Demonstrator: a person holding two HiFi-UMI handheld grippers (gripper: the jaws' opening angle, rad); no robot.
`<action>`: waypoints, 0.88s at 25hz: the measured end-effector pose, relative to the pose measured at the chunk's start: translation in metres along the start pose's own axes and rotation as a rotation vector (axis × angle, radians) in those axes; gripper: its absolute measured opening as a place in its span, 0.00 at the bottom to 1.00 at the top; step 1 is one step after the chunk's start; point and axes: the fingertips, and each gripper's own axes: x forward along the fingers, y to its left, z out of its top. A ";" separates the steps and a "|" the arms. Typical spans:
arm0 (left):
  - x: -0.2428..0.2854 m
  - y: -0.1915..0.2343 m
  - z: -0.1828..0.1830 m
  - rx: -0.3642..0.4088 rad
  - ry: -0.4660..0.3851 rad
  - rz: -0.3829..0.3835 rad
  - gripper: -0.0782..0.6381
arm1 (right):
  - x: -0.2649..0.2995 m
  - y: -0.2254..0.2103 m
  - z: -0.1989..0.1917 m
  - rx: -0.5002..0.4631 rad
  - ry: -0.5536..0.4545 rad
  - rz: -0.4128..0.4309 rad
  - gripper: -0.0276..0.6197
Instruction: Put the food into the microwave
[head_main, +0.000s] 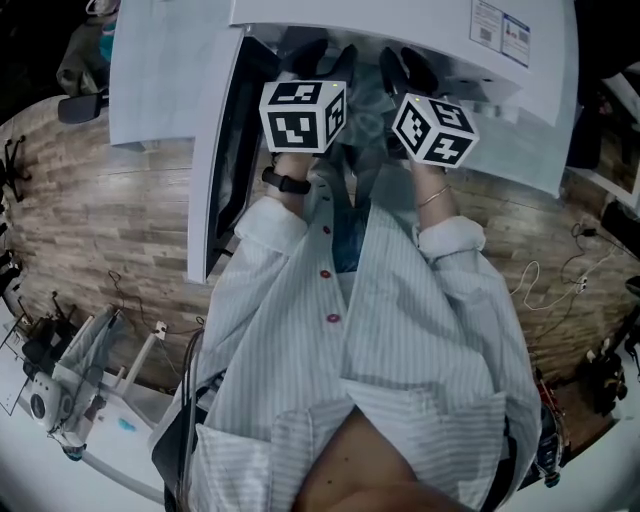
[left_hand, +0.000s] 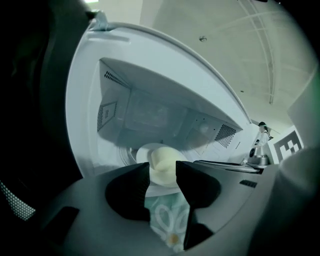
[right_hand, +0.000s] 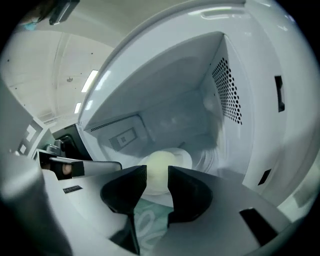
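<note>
Pale striped shirt (head_main: 420, 330) — red buttons (head_main: 333, 318), black wristband (head_main: 287, 182).

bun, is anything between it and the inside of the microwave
Nothing visible: the door is open at left, the cavity beyond the bun bare. The left hand-held gripper and right hand-held gripper clamp the patterned tray.

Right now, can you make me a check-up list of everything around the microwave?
Surface: microwave is white inside; its door stands open.
Job's things: pale bun on a teal flowered dish, at the microwave's mouth.
Clutter: gear on a table, lower left in the head view.
Grippers: left claw and right claw are both clamped on the dish.
Cables: white cable lies on the floor to the right.
Surroundings: wooden floor.
</note>
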 end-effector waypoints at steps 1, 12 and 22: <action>-0.003 -0.003 0.002 0.006 -0.005 -0.005 0.35 | -0.002 0.004 0.003 0.003 -0.007 0.014 0.27; -0.040 -0.034 0.042 -0.016 -0.135 -0.105 0.34 | -0.033 0.042 0.030 -0.031 -0.048 0.140 0.18; -0.065 -0.052 0.061 -0.013 -0.177 -0.083 0.27 | -0.055 0.066 0.056 -0.041 -0.039 0.303 0.13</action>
